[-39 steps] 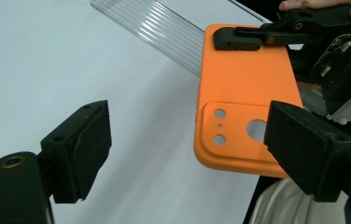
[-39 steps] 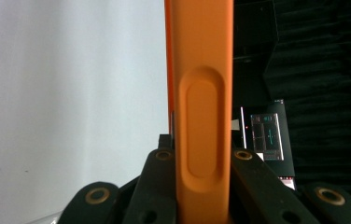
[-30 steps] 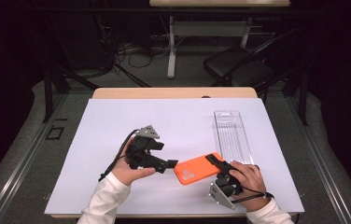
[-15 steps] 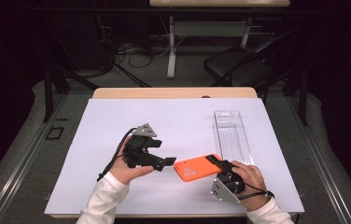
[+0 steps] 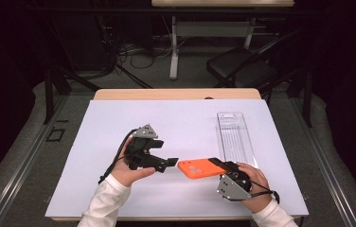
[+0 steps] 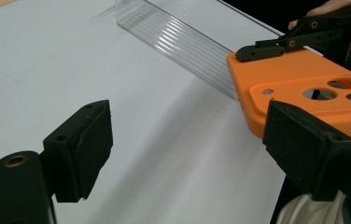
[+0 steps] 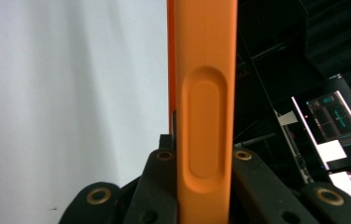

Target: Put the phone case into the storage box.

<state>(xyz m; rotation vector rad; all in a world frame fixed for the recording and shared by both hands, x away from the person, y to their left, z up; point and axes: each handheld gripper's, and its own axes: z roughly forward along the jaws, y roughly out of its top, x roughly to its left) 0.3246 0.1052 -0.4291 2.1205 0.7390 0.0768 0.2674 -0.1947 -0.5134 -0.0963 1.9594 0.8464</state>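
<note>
An orange phone case (image 5: pixel 200 169) is held just above the white table, with my right gripper (image 5: pixel 221 164) shut on its right end. In the right gripper view the case's edge (image 7: pixel 204 93) runs straight up between the jaws of that gripper (image 7: pixel 204 163). My left gripper (image 5: pixel 169 162) points right at the case's left end and is open. In the left gripper view the left gripper (image 6: pixel 192 149) has nothing between its pads, and the case (image 6: pixel 304 88), camera holes facing up, lies just beyond the right pad (image 6: pixel 304 149). A finger of the right gripper (image 6: pixel 262 46) rests on top of the case.
A long clear plastic box (image 5: pixel 235 137) stands on the white table top (image 5: pixel 176 123) just behind the right hand, also in the left gripper view (image 6: pixel 183 37). Beyond the table's far edge are a desk leg, cables and a dark chair (image 5: pixel 242 68).
The right gripper has turned the case slightly so it lies more level, its left end a bit nearer the left gripper. The left hand has stayed put.
</note>
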